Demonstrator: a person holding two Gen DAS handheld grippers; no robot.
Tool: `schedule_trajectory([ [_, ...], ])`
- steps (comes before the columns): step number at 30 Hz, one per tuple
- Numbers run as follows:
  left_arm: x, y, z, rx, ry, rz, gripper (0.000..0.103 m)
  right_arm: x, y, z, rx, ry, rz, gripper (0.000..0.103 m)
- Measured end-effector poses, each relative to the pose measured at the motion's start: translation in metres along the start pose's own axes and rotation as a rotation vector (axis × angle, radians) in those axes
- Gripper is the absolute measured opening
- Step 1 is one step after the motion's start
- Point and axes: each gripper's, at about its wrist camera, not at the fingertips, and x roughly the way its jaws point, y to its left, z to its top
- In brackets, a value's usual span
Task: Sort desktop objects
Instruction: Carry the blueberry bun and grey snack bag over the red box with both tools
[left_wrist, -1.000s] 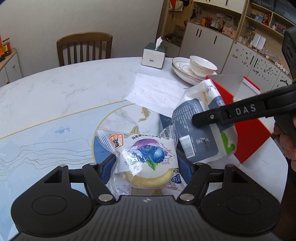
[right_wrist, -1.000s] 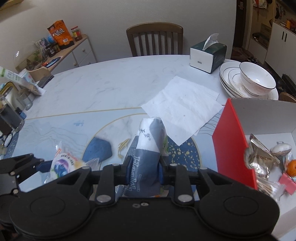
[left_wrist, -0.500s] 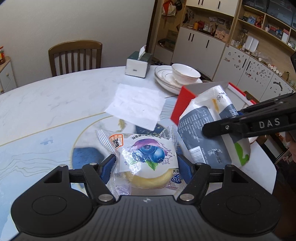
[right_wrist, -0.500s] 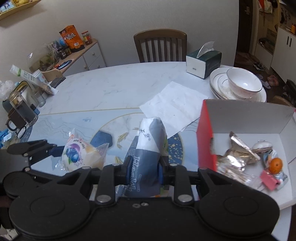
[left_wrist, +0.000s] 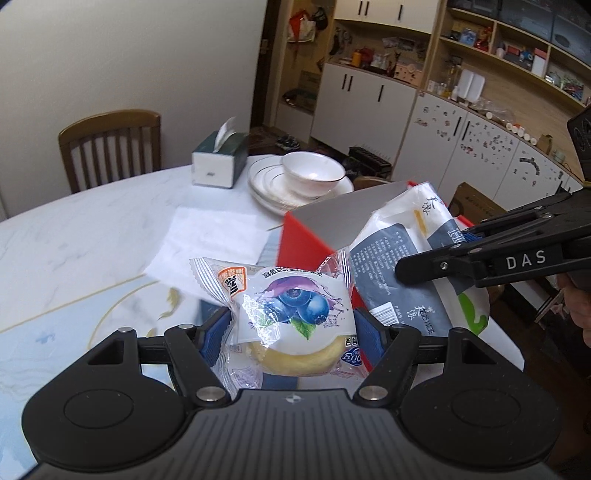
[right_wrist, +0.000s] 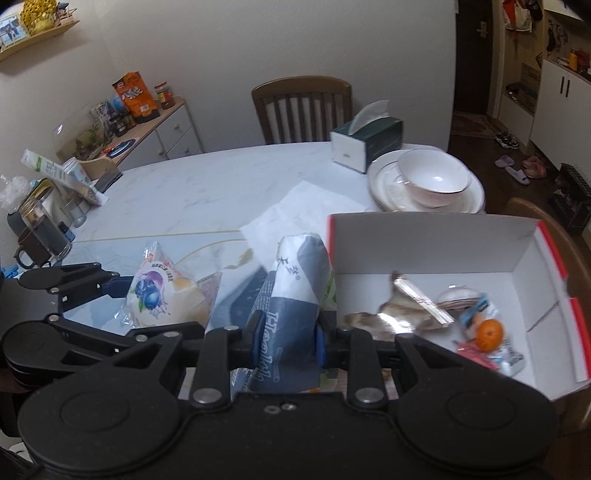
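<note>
While both grippers clamp packets, the red-sided white cardboard box (right_wrist: 436, 243) lies at two o'clock of the right gripper (right_wrist: 284, 336), nearer than the left gripper (left_wrist: 291, 332), which holds a blueberry-printed bun packet (left_wrist: 291, 314); the grey-and-white bread bag (right_wrist: 291, 295) points upward.

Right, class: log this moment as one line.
left gripper: shut on blueberry bun | right gripper: shut on grey packet | red box: open, beside both

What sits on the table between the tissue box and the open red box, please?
In the right wrist view, a stack of white plates carrying a white bowl sits between the tissue box and the red box.
</note>
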Motion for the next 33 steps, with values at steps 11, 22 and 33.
schedule_trajectory([
  [11, 0.026, -0.046, 0.027, 0.057, -0.006, -0.021, 0.071, -0.013, -0.052, 0.0, 0.014, -0.026, -0.024, 0.025],
  [22, 0.058, -0.084, 0.045, 0.107, 0.009, -0.04, 0.071, -0.019, -0.102, -0.001, 0.032, -0.036, -0.054, 0.025],
  [33, 0.097, -0.113, 0.052, 0.155, 0.055, -0.044, 0.071, -0.01, -0.148, -0.003, 0.052, -0.024, -0.129, 0.025],
])
